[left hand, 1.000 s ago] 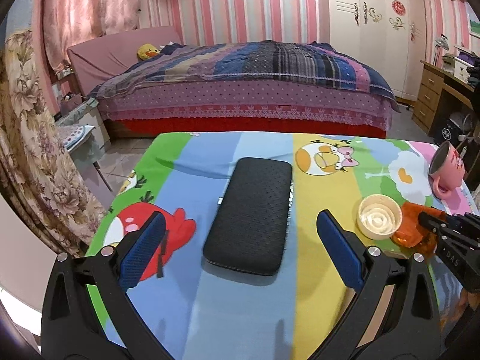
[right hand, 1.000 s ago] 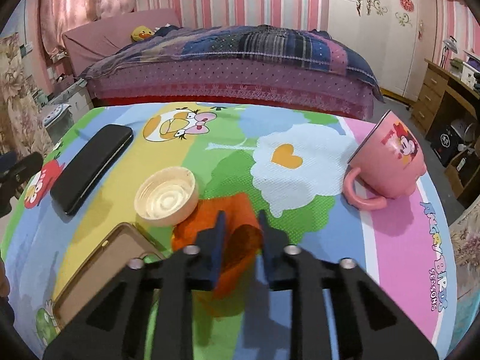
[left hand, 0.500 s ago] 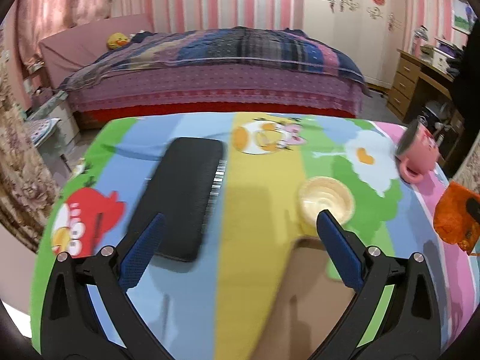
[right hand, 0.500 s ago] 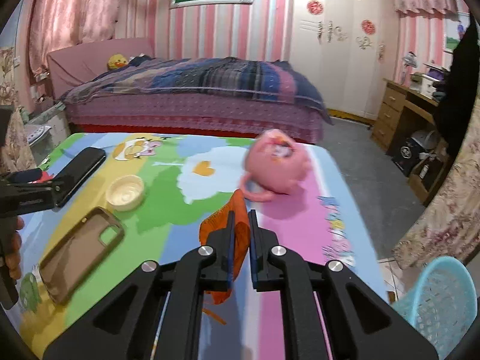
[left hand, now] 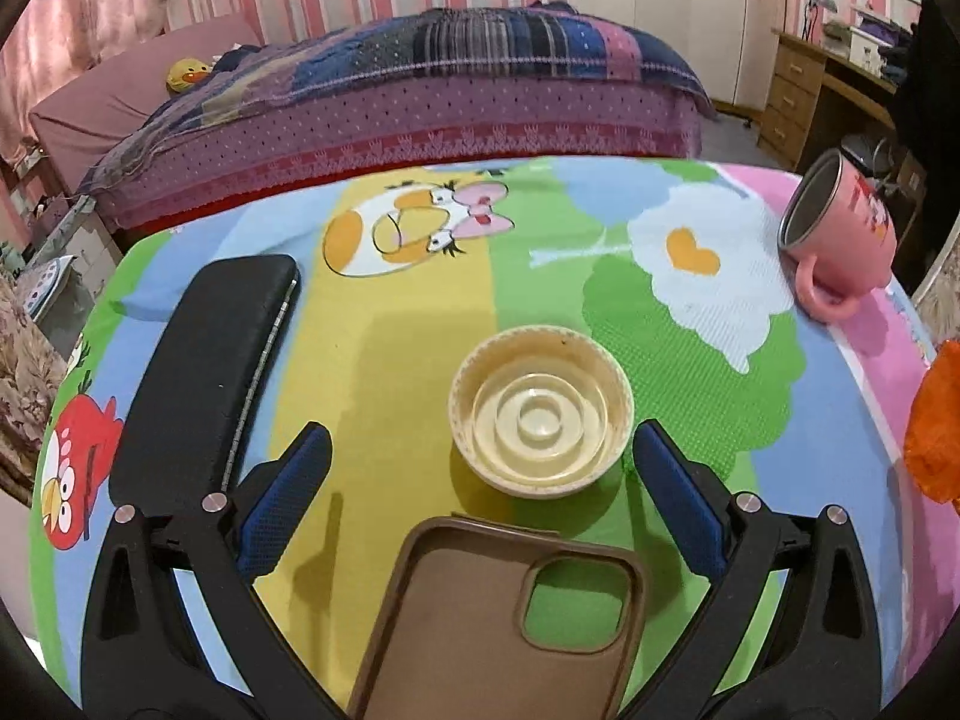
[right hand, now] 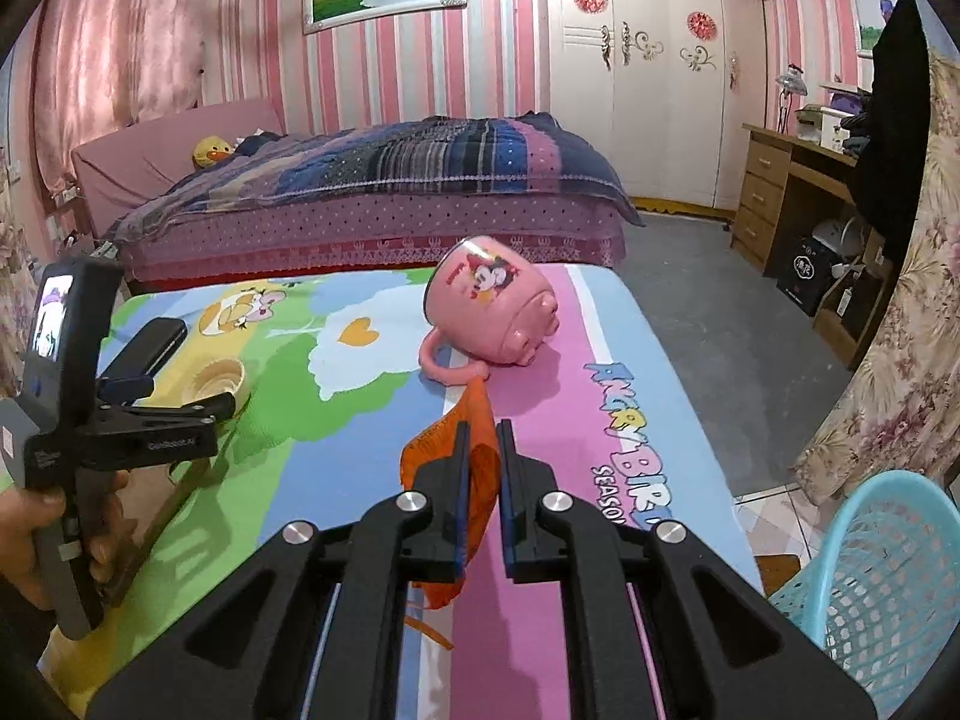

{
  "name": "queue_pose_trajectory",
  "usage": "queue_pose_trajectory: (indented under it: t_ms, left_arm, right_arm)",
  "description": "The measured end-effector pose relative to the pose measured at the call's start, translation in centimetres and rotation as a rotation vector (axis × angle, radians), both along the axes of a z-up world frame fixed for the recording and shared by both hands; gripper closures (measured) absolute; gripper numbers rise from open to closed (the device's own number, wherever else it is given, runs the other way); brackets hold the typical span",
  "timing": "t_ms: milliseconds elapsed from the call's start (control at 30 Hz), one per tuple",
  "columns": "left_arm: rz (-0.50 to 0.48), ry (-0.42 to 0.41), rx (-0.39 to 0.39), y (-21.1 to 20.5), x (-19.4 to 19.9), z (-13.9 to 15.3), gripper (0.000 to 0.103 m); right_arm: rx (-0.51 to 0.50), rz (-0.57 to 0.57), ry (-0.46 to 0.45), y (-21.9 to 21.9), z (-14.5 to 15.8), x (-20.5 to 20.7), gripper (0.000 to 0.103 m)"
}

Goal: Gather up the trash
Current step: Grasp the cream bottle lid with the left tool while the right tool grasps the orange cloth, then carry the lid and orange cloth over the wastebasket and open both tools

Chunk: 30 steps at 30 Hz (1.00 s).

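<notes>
Right tongs [right hand: 480, 444] pinch the orange wrapper [right hand: 474, 468] above the table [right hand: 624, 372], basket [right hand: 882, 576] at four o'clock. Left tongs [left hand: 480, 450] gape around the lid [left hand: 540, 411], case [left hand: 480, 618] at six o'clock.

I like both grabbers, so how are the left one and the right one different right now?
The left gripper is wide open; the right gripper is pinched shut. The left gripper holds nothing and frames the cream lid; the right gripper grips the orange wrapper. The left gripper sits over mid-table; the right gripper is near the blue basket. Both are black with blue pads.
</notes>
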<state>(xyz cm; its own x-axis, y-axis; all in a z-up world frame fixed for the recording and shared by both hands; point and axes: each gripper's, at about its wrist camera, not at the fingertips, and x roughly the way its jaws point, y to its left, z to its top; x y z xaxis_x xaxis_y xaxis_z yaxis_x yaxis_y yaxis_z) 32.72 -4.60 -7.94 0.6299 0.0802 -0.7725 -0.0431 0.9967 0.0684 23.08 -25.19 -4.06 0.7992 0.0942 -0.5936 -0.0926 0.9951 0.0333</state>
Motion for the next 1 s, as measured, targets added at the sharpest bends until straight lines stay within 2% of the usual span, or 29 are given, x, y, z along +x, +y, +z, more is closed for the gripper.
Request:
queue_pose_trajectory:
  t_ms: [100, 200, 233, 267, 367, 667, 1000]
  left_arm:
    - [-0.017, 0.0, -0.01, -0.2, -0.1, 0.0, 0.009]
    - [-0.033, 0.036, -0.022, -0.3, 0.4, -0.5, 0.024]
    - [-0.037, 0.044, -0.042, -0.1, 0.4, -0.6, 0.025]
    - [-0.038, 0.037, -0.053, 0.0, 0.3, -0.5, 0.027]
    - [-0.047, 0.022, -0.066, 0.0, 0.1, -0.3, 0.043]
    - [-0.089, -0.049, -0.05, -1.3, -2.4, 1.3, 0.044]
    - [-0.108, -0.18, 0.021, -1.8, -8.7, 6.7, 0.044]
  right_arm:
    - [0.01, 0.001, 0.003, 0.0, -0.3, 0.1, 0.095]
    - [0.024, -0.002, 0.009, -0.1, -0.6, 0.2, 0.095]
    - [0.021, -0.002, 0.011, -0.1, -0.7, 0.2, 0.095]
    - [0.016, -0.002, 0.013, 0.0, -0.7, 0.2, 0.095]
    - [0.011, -0.008, 0.015, -0.1, -0.9, 0.2, 0.095]
    - [-0.008, -0.002, -0.004, 0.2, 0.2, -0.6, 0.095]
    - [-0.032, 0.007, -0.038, 0.0, 2.9, -4.0, 0.095]
